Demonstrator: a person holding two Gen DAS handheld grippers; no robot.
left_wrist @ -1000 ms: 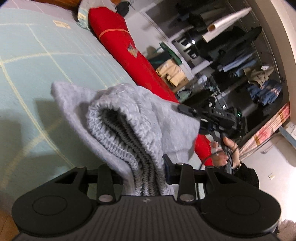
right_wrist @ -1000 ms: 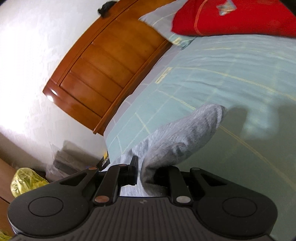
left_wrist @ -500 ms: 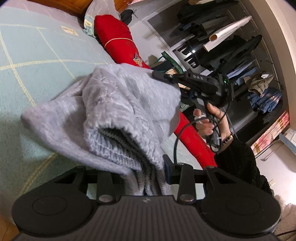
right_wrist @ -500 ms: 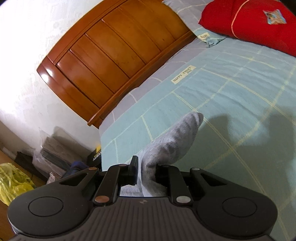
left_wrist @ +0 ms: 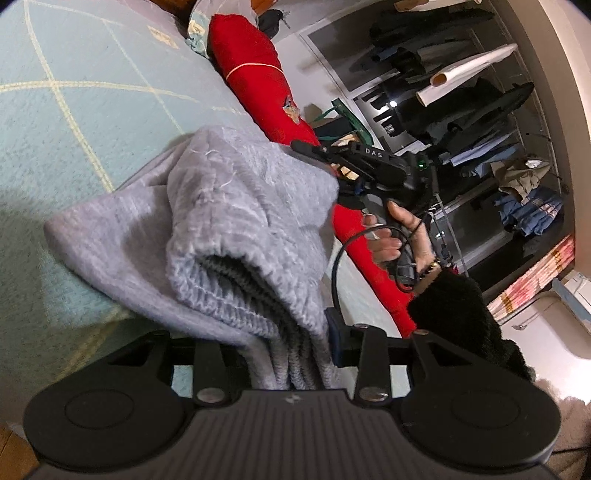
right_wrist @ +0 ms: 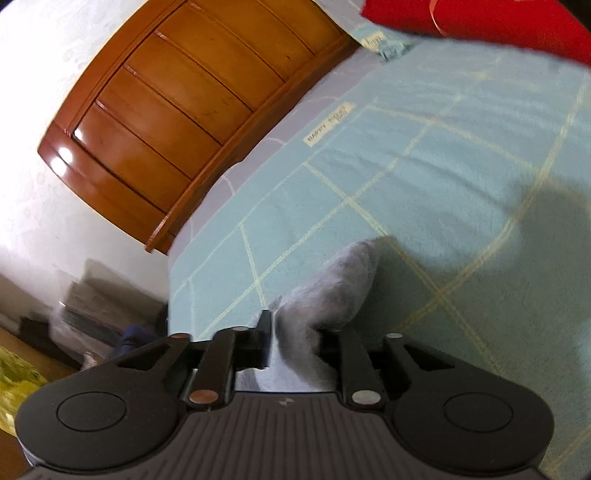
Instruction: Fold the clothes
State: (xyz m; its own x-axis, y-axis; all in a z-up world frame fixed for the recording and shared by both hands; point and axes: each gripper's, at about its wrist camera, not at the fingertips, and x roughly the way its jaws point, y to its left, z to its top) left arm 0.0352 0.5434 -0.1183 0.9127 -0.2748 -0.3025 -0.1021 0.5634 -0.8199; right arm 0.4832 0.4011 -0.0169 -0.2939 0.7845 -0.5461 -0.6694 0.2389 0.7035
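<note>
Left wrist view: a pale green bedspread (left_wrist: 74, 122) with thin yellow grid lines fills the left side. In the middle, a grey knit garment (left_wrist: 236, 229) is bunched and held up above the bedspread, its ribbed hem folded into a thick roll. The left gripper (left_wrist: 291, 343) at the bottom centre is clamped on that ribbed edge, the cloth packed between its two black fingers. Just behind the garment lies a long red pillow (left_wrist: 266, 85), running along the far edge of the bed. Right of the garment, the right gripper (left_wrist: 306, 149) reaches in, its tip at the cloth's upper corner, gripped by a hand (left_wrist: 402, 236) in a dark sleeve (left_wrist: 458, 314). At the far right, an open wardrobe (left_wrist: 480, 122) holds hanging and folded clothes.

Right wrist view: a white wall and a wooden headboard (right_wrist: 192, 110) stand at the left. The bedspread (right_wrist: 424, 166) spreads across the middle and right, with the pillow (right_wrist: 498, 22) at the top right corner. At the bottom centre, the right gripper (right_wrist: 295, 339) is closed on a grey fold of the garment (right_wrist: 340, 288), which rises in a soft peak between the fingers. This view is somewhat blurred, so the fold may just touch the bedspread or hang above it; I cannot tell which.
</note>
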